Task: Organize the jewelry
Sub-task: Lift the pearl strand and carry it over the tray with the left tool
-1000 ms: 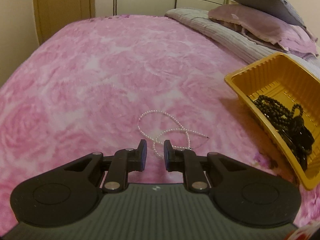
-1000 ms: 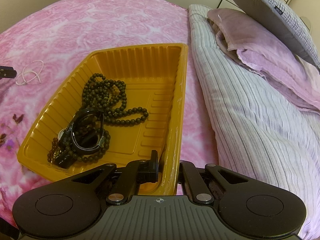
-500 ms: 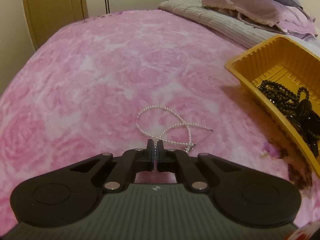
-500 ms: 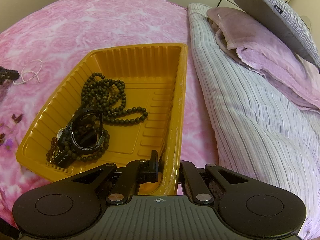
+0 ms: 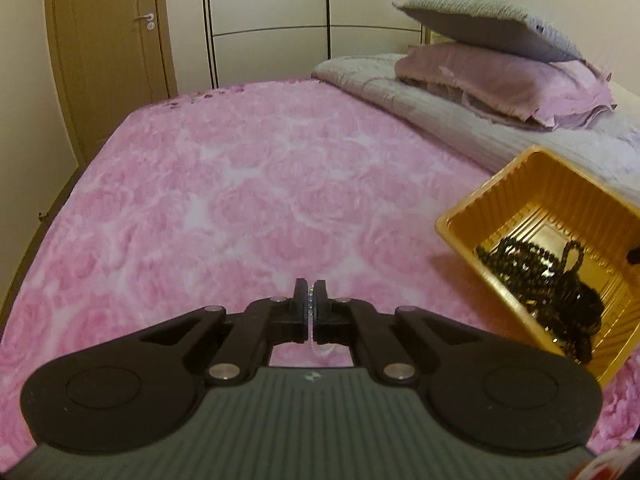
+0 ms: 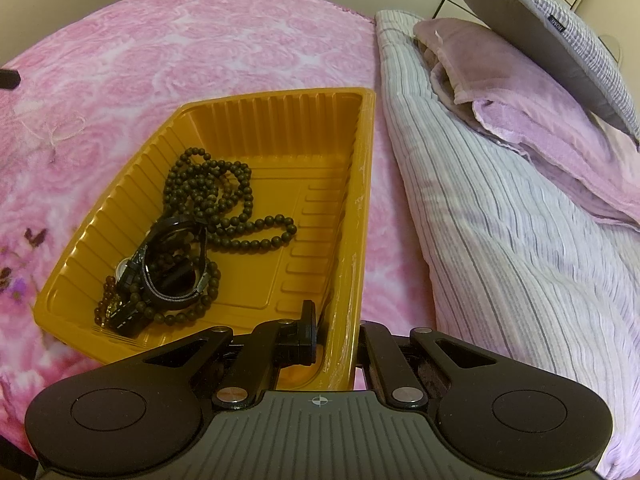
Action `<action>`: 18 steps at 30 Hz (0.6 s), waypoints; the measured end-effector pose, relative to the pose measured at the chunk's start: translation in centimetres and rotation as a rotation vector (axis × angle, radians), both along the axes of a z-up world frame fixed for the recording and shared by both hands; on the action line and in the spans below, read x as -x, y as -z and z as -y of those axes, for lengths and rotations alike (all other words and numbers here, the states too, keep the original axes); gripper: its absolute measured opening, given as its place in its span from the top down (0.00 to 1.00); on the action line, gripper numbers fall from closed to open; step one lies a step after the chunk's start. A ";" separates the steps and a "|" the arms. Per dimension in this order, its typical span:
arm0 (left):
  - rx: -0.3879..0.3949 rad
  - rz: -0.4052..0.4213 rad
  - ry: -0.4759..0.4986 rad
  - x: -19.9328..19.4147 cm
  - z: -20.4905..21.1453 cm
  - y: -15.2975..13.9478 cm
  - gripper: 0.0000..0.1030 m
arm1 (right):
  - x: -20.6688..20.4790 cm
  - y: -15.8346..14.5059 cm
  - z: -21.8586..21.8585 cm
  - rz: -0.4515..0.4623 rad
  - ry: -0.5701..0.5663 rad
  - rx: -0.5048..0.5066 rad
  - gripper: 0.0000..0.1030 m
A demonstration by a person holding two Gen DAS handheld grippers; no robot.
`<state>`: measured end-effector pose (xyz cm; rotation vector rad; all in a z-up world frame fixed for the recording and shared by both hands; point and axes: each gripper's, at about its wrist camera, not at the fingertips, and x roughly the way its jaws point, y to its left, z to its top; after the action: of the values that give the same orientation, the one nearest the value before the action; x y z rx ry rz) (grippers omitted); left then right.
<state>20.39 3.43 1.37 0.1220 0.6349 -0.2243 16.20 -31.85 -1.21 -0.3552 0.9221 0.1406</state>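
Pearls point(image 5: 310, 312) pinched between the left gripper point(image 5: 310, 300) fingers, low centre of the left view, the strand's tail blurred and dangling below them over the pink bed point(image 5: 248, 200). Tray point(image 5: 516, 184) sits at right of that frame, its long axis running away up-right, so the drop looks like a sideways carry to the right. In the right view, bottom centre, the right gripper point(image 6: 340, 332) clamps the tray's near wall. Dark beads point(image 6: 216, 188) and a watch point(image 6: 176, 268) already lie inside.
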 end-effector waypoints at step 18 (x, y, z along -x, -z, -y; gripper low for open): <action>0.035 0.105 0.094 0.3 1.1 -6.8 0.99 | -0.1 -0.2 0.0 0.000 -0.002 0.003 0.96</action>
<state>20.09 2.30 8.17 0.1297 0.5206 -0.3177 16.29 -31.82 -0.97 -0.3593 0.9218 0.1410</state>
